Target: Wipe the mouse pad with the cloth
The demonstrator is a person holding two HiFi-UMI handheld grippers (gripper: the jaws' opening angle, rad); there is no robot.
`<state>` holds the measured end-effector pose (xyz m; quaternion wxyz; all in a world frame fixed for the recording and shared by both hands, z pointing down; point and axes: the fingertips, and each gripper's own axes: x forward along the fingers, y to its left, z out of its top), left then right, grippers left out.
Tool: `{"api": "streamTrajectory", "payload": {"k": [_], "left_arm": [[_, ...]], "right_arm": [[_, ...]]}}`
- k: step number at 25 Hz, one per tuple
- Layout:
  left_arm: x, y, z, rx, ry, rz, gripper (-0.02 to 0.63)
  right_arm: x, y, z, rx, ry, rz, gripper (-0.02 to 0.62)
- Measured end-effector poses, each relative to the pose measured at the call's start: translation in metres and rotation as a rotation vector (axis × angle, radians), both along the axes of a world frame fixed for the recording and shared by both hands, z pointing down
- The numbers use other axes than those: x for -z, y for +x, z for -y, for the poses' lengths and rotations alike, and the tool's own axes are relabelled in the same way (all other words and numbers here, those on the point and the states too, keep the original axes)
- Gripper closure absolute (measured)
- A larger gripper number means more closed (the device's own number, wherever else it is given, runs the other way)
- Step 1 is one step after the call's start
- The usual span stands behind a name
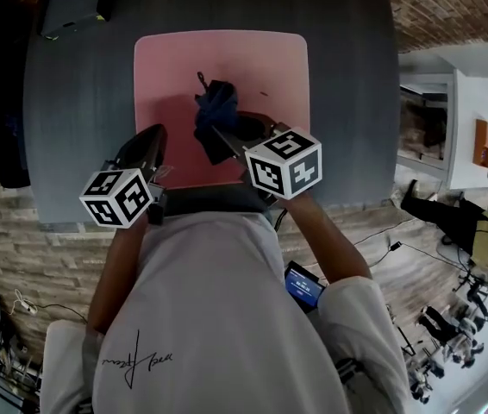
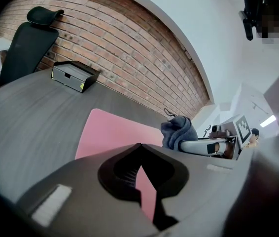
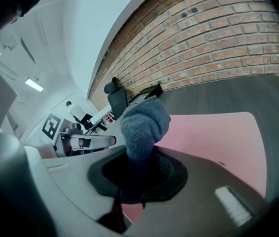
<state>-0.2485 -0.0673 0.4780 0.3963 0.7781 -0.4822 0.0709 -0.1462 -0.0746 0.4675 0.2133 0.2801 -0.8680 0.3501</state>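
A pink mouse pad lies on the grey table. Over the pad's middle is a bunched blue cloth, with my right gripper shut on it. In the right gripper view the cloth bulges out past the closed jaws, above the pad. My left gripper is at the pad's near left edge, shut with nothing in it. From the left gripper view the cloth and a right finger show beyond the pad. Whether the cloth touches the pad is unclear.
A black box sits at the table's far left corner, also in the left gripper view. A black office chair stands left of the table. A brick wall runs behind. A small dark speck marks the pad's right side.
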Motion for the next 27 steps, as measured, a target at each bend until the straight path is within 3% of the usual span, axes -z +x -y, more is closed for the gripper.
{"api": "streamTrajectory", "payload": {"k": [10, 21, 27], "left_arm": [[0.022, 0.015, 0.002, -0.030, 0.042, -0.020, 0.595], [0.053, 0.052, -0.019, -0.198, 0.075, -0.127, 0.588], [0.061, 0.059, -0.023, -0.237, 0.085, -0.143, 0.588]], "right_arm": [[0.032, 0.017, -0.011, -0.008, 0.066, 0.009, 0.534], [0.046, 0.022, -0.033, -0.021, 0.052, 0.023, 0.535], [0.049, 0.021, -0.041, -0.023, 0.043, 0.026, 0.537]]}}
